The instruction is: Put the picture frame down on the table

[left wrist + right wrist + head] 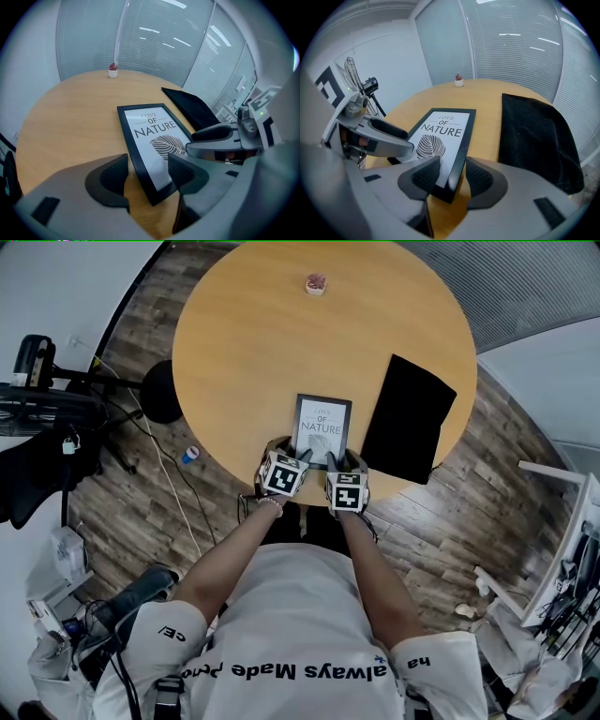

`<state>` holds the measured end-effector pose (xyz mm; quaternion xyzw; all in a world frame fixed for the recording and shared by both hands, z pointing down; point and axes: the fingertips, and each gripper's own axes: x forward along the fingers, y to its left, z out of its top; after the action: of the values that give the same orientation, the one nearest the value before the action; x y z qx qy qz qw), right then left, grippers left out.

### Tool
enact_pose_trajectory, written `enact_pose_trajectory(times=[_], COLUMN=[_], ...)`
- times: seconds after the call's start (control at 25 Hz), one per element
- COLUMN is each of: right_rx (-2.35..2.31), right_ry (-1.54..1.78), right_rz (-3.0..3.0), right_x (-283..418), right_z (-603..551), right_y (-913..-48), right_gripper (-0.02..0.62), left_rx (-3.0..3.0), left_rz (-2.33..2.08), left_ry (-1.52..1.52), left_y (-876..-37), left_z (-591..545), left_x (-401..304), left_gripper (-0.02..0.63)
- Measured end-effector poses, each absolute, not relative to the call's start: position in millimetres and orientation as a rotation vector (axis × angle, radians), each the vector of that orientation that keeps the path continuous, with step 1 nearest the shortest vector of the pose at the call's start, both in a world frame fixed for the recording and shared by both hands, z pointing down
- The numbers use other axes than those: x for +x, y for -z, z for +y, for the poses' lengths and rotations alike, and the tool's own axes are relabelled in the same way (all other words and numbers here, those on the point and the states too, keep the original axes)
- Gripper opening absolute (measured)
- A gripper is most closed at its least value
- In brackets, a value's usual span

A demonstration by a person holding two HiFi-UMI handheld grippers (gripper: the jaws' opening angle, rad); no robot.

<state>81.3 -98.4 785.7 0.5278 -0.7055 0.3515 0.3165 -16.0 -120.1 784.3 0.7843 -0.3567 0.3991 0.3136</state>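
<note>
The frame lay flat on the round wooden table, close to its near edge, with its long axis pointing away from me. My left gripper stood over the near left corner and my right gripper over the near right one, both equally near. Each had its jaws apart, with the rim between them but not pressed. A black cloth lay just right of the frame, and a small pot stood far across.

Your picture frame: print reads "LOVE OF NATURE", "LOVE" small and faint on top. Your white shirt: "always Made", upside down in head view; rest of line unclear.
</note>
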Motion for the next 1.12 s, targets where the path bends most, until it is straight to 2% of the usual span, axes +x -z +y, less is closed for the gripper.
enact_pose_trajectory(times=[0.44, 0.64, 1.12], right_rx=[1.406, 1.405, 1.426], right_ry=[-0.843, -0.770, -0.683], right_rz=[-1.961, -2.044, -2.259], right_x=[86, 83, 79], right_z=[-104, -111, -134], right_y=[-758, -728, -636], right_gripper=[0.166, 0.144, 0.109], left_rx=[2.111, 2.163, 2.320], left_rz=[-0.958, -0.963, -0.991], left_ry=[-0.970, -0.895, -0.676], left_y=[-760, -731, -641], left_z=[-126, -131, -149], left_x=[-20, -15, -5], left_gripper=[0.245, 0.244, 0.154])
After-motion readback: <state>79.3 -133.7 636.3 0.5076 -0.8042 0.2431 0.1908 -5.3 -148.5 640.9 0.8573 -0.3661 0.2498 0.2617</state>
